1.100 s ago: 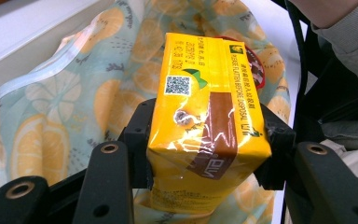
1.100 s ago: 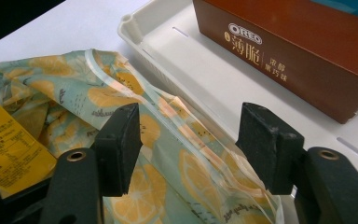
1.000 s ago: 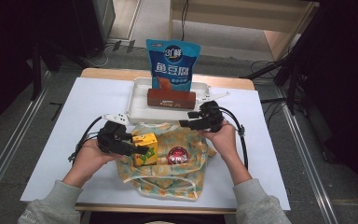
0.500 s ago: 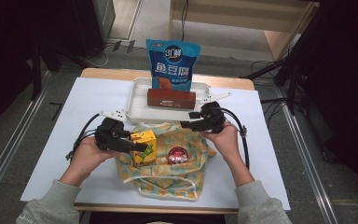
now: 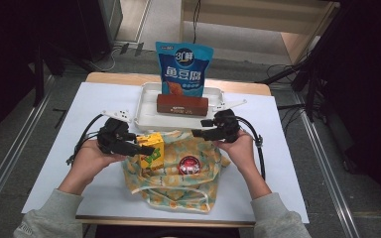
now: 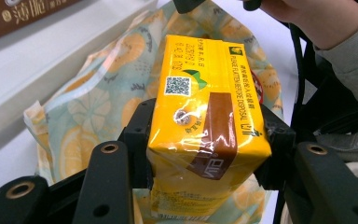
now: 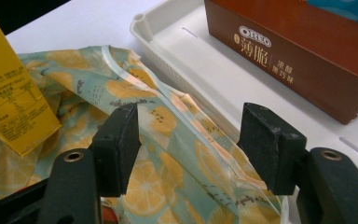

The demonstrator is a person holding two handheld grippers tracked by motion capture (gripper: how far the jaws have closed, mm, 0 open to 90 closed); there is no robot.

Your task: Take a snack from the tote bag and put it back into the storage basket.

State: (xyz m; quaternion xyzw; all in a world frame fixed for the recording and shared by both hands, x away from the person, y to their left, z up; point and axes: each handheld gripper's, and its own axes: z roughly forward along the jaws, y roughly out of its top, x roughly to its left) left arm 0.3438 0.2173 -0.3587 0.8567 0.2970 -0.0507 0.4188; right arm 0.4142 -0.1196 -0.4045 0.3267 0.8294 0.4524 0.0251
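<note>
Gripping a yellow carton point(image 6: 205, 126) between its pads, the left gripper point(image 6: 205, 140) holds it over the lemon-print bag point(image 5: 173, 168) on the table point(image 5: 69, 124). The right gripper point(image 7: 191, 144), jaws wide apart, straddles the bag's rim beside the tray point(image 7: 186, 46).

The yellow drink carton point(image 5: 151, 151), clamped between the jaws of the left gripper point(image 5: 135, 148), has been carried a little toward the middle of the table since the earliest picture and is now held over the near left part of the lemon-patterned fabric bag point(image 5: 176, 173). The left hand point(image 5: 93, 157) has been shifted slightly with it, a little farther from the table's near edge.
</note>
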